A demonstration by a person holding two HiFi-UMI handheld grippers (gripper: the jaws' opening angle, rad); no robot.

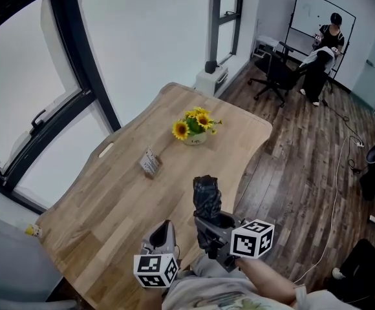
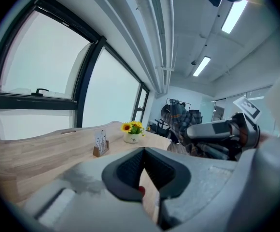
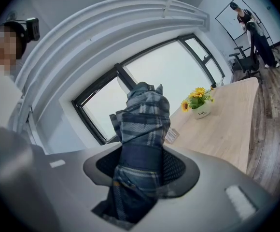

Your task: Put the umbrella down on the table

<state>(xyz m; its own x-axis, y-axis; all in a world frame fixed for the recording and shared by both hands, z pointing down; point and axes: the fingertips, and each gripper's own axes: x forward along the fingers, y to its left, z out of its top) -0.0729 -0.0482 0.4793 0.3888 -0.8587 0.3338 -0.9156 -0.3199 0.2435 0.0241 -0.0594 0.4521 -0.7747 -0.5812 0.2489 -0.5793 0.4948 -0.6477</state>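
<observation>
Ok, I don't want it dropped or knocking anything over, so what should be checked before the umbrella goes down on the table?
1. Grip on the umbrella: ok, the right gripper is clamped on it.
2. Left gripper out of the way: ok, shut and empty, beside the right one.
3. Bare table below the umbrella: ok.
4. Sunflower pot and card holder clear: ok, both lie farther along.
5. Umbrella's height above the wood: cannot tell.

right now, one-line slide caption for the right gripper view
Right gripper clamps a folded plaid umbrella, with the wooden table and sunflower pot beyond.
</observation>
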